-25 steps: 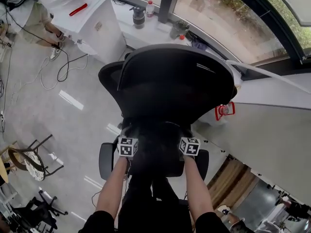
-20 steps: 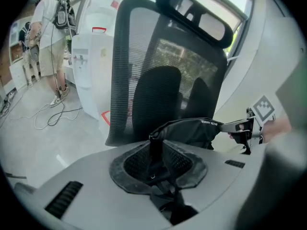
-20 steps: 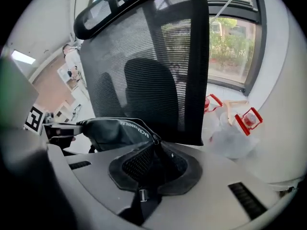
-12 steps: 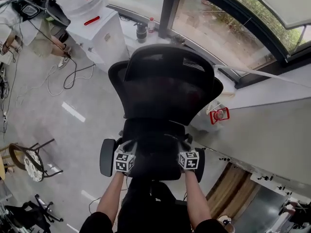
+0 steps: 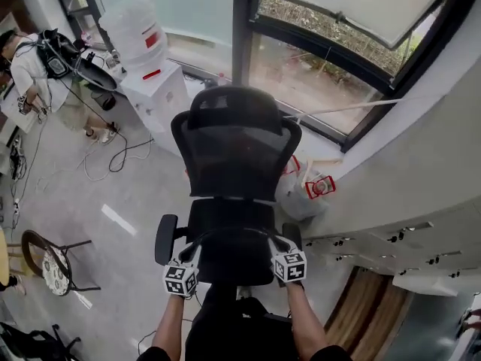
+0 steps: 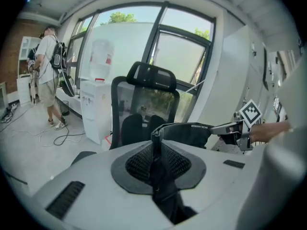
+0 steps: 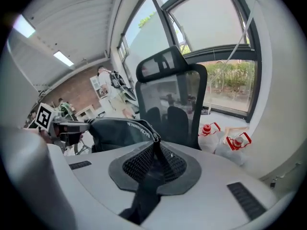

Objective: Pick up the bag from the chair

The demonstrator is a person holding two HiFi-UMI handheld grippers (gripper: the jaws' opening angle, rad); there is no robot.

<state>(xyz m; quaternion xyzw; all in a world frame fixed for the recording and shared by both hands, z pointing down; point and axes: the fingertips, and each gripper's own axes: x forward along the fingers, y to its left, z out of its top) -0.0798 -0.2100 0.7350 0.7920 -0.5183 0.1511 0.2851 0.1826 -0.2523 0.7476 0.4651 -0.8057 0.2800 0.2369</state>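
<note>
The black bag (image 5: pixel 234 260) hangs between my two grippers, just above the seat of the black mesh office chair (image 5: pixel 234 145). My left gripper (image 6: pixel 156 150) is shut on a black strap of the bag; its jaws have just been closing on that strap. My right gripper (image 7: pixel 154 152) pinches the bag's other strap, and its jaws too have been closing with the strap between them. In the left gripper view the bag's body (image 6: pixel 188 133) stretches toward the right gripper (image 6: pixel 236 128). The right gripper view has the bag (image 7: pixel 117 131) leading to the left gripper (image 7: pixel 67 126).
A white water dispenser (image 5: pixel 146 66) stands to the chair's back left, and a person (image 5: pixel 34 70) with cables on the floor beyond it. Jugs with red caps (image 5: pixel 316 186) sit by the window, right of the chair. A small stool (image 5: pixel 49 258) is at the left; a wall runs along the right.
Both grippers have risen and drawn back toward me, with the bag's straps in them. The bag has come up off the chair seat, and the chair now looks farther away.
</note>
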